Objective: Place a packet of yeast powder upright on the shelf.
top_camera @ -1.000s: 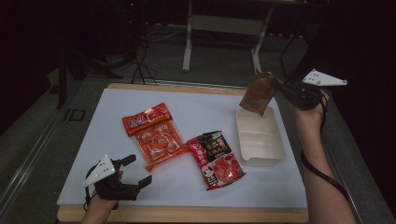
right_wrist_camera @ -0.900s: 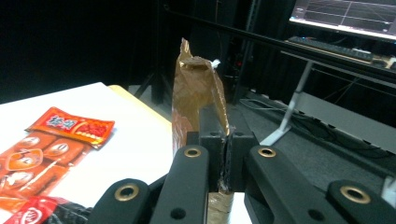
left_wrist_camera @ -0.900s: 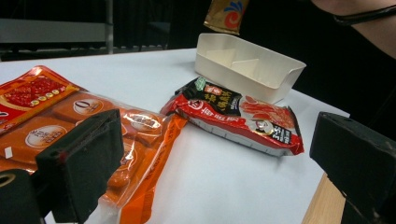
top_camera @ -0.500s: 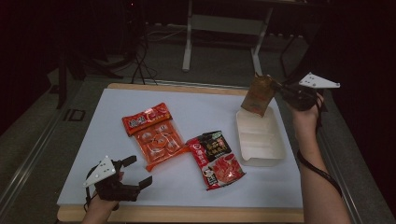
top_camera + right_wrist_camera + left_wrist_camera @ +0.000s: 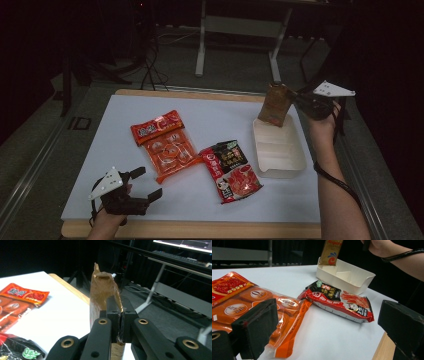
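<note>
My right gripper (image 5: 296, 98) is shut on the top edge of a brown snack packet (image 5: 275, 105), which hangs upright with its lower end at the far end of a white divided tray (image 5: 295, 162). From the right gripper view the packet (image 5: 101, 292) is pinched between the two black jaws (image 5: 120, 315). The left gripper view shows the packet (image 5: 331, 252) standing in the tray (image 5: 362, 281). My left gripper (image 5: 147, 185) rests open near the table's front left corner, with nothing between its fingers (image 5: 255, 325).
An orange packet of wrapped sweets (image 5: 165, 142) lies mid-table, and a red-and-black snack bag (image 5: 231, 170) lies beside the tray. A white mat (image 5: 225, 115) covers the wooden table (image 5: 200, 231). Dark floor and a desk frame (image 5: 240, 30) lie beyond.
My right hand has come down with the brown packet, bringing its lower end to the tray's far end. The left gripper has stayed still.
</note>
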